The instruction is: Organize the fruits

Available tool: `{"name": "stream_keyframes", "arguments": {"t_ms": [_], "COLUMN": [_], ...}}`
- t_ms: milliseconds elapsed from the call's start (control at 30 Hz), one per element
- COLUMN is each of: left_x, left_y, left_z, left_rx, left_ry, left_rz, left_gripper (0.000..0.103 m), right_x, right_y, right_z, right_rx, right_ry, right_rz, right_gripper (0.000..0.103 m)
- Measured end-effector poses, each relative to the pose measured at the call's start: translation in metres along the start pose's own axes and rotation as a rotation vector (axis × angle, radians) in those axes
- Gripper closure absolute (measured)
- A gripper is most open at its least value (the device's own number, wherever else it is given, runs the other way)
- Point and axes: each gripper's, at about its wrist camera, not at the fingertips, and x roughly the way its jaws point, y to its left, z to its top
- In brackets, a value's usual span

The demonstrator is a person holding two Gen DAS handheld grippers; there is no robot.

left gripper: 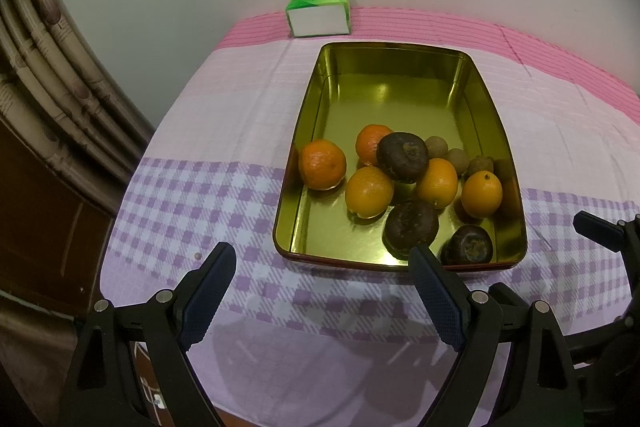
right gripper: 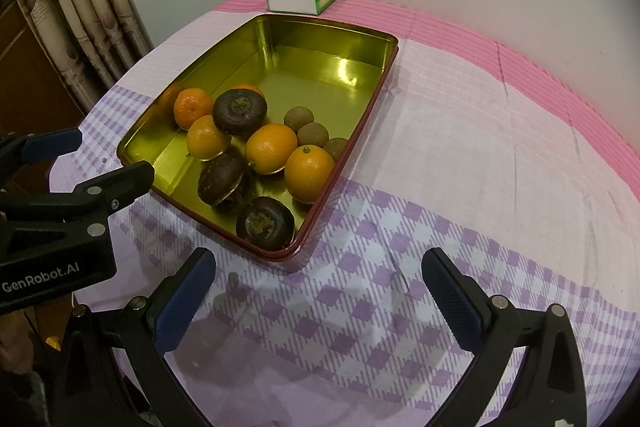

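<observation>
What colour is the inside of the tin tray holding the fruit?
Shiny gold inside the tin tray, clearest in the right wrist view.

We see a rectangular gold metal tin (left gripper: 394,67) with a dark red outer rim lying open on the table, its far half bare. Heaped in its near half are five round orange citrus fruits (left gripper: 369,191), three dark brown-purple round fruits (left gripper: 403,157), one resting on the oranges, and three small tan round fruits (left gripper: 456,159) behind them.
</observation>
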Motion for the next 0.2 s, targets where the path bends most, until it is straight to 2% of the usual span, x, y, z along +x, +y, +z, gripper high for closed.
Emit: {"name": "stream_keyframes", "arguments": {"t_ms": [200], "left_x": [0.0016], "left_y": [0.0016], "left_z": [-0.0006], "left_rx": [-0.002], "left_ry": [0.001], "left_rz": [-0.001], "left_gripper": [0.014], "right_x": [-0.0006], "right_y": [-0.0011], "right_z": [-0.0011], "right_rx": [0.001], "right_ry": [-0.001], "right_rz": [0.001], "right_gripper": [0.000]}}
